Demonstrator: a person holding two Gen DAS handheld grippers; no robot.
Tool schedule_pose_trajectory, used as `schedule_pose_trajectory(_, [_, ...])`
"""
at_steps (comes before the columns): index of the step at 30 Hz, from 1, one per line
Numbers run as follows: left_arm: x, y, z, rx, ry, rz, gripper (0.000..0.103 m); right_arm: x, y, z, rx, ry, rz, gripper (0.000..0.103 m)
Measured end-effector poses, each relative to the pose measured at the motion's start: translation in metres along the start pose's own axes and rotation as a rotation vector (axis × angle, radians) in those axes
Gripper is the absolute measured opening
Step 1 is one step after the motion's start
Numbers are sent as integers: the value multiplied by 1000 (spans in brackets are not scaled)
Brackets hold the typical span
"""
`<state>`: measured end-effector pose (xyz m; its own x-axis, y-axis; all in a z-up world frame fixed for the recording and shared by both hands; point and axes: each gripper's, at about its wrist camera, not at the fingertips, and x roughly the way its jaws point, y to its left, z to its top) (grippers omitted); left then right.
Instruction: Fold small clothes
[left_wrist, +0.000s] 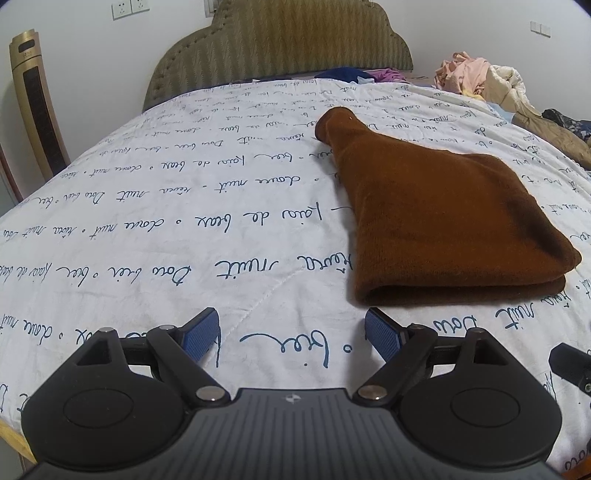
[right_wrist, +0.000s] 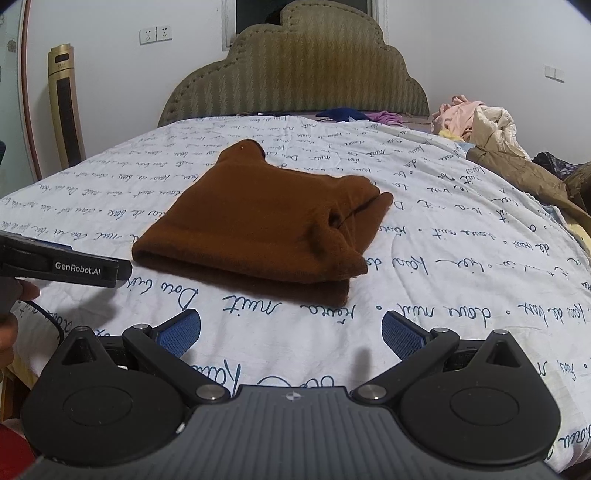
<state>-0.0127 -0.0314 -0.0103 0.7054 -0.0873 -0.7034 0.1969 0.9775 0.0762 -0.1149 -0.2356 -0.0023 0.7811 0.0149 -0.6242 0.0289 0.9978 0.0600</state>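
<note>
Where the right view differs, a hand (right_wrist: 9, 328) shows.

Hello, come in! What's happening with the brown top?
Left gripper open, empty. Right gripper open, empty. Brown top folded on bedspread. Nothing blocking.

Bed with white script-printed quilt (left_wrist: 184, 229), folded brown knit garment (left_wrist: 436, 221) lying ahead and right of the left tool, heaped clothes (left_wrist: 491, 85) far right beyond it.
</note>
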Motion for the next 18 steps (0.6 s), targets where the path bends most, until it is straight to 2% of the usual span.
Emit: schedule_pose_trajectory(18, [2,-1,-1,-8,16,13,87,2,-5,0,50,13,-9,103])
